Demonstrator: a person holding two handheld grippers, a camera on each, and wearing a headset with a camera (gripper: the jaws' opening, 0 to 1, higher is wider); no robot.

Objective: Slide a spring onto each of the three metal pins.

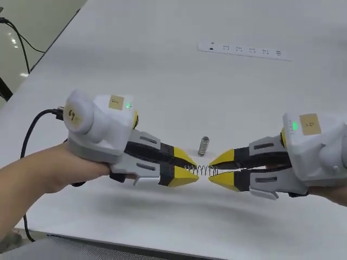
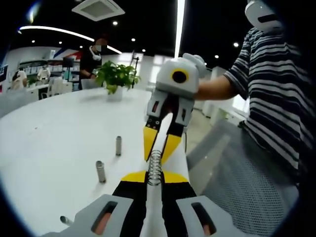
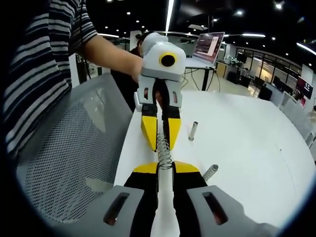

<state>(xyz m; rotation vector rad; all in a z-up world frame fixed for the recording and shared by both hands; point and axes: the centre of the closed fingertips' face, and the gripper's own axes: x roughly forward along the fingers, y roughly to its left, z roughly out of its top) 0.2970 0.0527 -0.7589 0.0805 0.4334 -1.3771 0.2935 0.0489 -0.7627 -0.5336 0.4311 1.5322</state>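
Observation:
A small coil spring (image 1: 203,170) hangs level above the white table (image 1: 162,70) between two yellow-tipped grippers that point at each other. My left gripper (image 1: 192,169) is shut on its left end and my right gripper (image 1: 212,172) is shut on its right end. In the left gripper view the spring (image 2: 155,167) runs from my left gripper (image 2: 154,178) up to the right gripper (image 2: 160,150). The right gripper view has the spring (image 3: 164,150) between my right gripper (image 3: 166,168) and the left gripper (image 3: 159,143). I cannot tell whether a pin runs inside the coil. Just behind stands a pin wearing a spring (image 1: 204,145) (image 3: 210,172). A bare pin (image 3: 193,131) (image 2: 118,145) is upright too, and another pin (image 2: 100,171).
A white power strip (image 1: 245,51) lies far back on the table. A black cable (image 1: 32,130) trails off the left gripper over the near edge. A mesh chair (image 3: 74,148) sits close to the table edge, and a small grey piece (image 2: 66,220) lies on the table.

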